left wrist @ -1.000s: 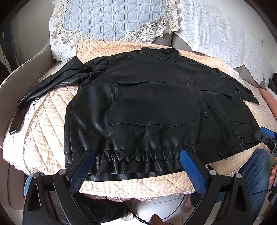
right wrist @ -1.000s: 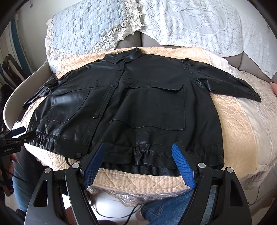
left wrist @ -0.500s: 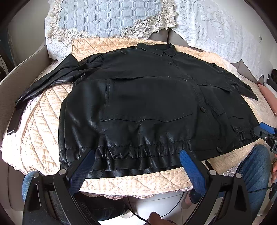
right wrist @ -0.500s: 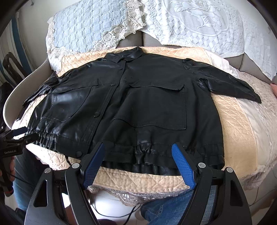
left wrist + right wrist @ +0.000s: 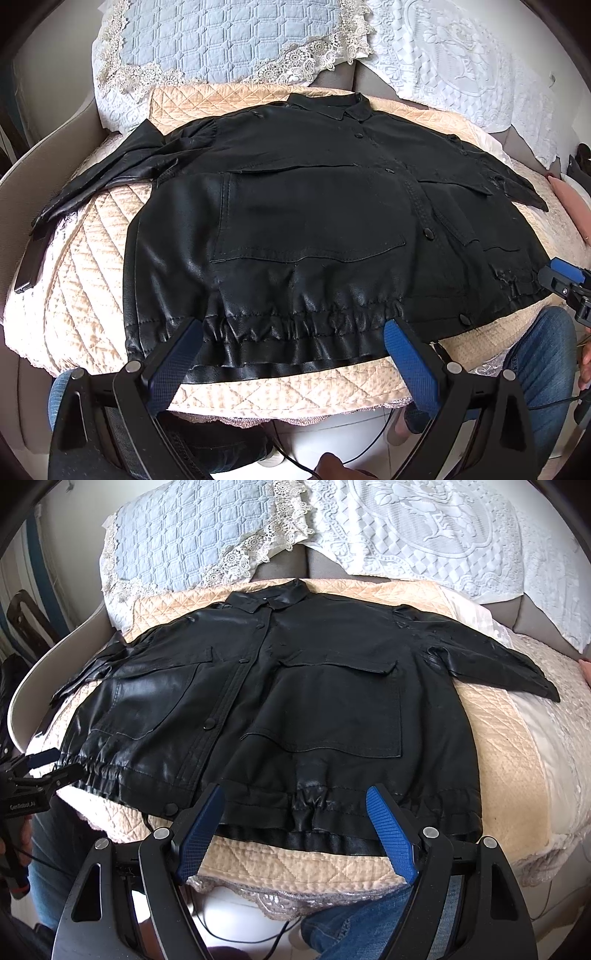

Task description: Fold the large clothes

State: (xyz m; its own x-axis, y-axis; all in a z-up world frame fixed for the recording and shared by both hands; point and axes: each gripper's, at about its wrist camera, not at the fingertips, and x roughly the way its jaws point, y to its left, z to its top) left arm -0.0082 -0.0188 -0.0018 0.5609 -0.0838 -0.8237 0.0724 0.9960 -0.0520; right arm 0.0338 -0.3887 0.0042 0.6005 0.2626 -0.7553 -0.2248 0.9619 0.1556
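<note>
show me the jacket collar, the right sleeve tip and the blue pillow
collar (image 5: 271, 598), right wrist view, middle of the fold
sleeve tip (image 5: 546, 690), right wrist view, cuff end
blue pillow (image 5: 225, 40), left wrist view, quilted centre

From my left wrist view, the right gripper (image 5: 565, 284) is cut off at the frame's right edge, so I can't tell how its jaws stand. The left gripper (image 5: 40, 775) is likewise clipped at the left edge of my right wrist view. The jacket (image 5: 314, 229) hides the quilt (image 5: 92, 266) beneath it, and its right sleeve end (image 5: 532, 195) is foreshortened.
</note>
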